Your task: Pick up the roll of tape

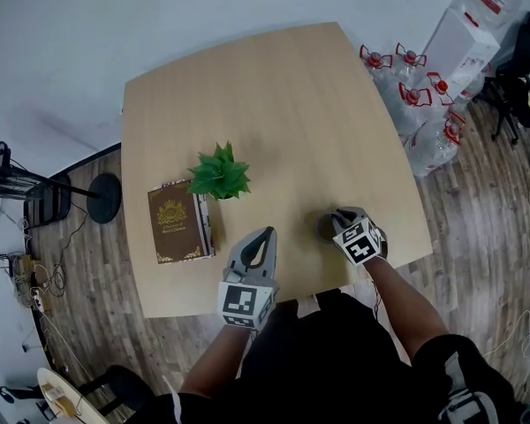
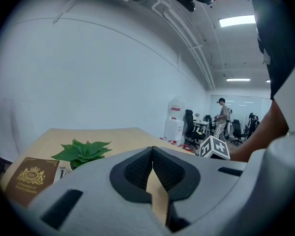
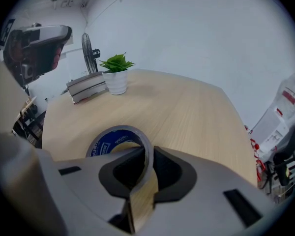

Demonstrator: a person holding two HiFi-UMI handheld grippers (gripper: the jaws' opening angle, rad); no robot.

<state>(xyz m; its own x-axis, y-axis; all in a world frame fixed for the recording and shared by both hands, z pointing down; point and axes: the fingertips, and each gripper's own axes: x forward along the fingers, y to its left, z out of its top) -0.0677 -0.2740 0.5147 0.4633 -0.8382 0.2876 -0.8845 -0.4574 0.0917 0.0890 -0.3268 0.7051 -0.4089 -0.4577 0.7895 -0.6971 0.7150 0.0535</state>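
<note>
The roll of tape (image 3: 119,134), grey with a blue inner core, lies flat on the wooden table (image 1: 283,104) near its front right edge. In the head view only a dark sliver of the roll of tape (image 1: 324,229) shows under my right gripper (image 1: 336,223). In the right gripper view my right gripper (image 3: 148,154) straddles the near wall of the ring, one pad inside and one outside, both pressing on it. My left gripper (image 1: 263,237) hovers over the front middle of the table, its jaws (image 2: 151,150) closed tip to tip with nothing between them.
A potted green plant (image 1: 219,173) and a brown book (image 1: 178,222) sit left of centre on the table. Water bottles (image 1: 415,104) and a white box (image 1: 459,47) stand on the floor at the right, a fan (image 1: 35,188) at the left.
</note>
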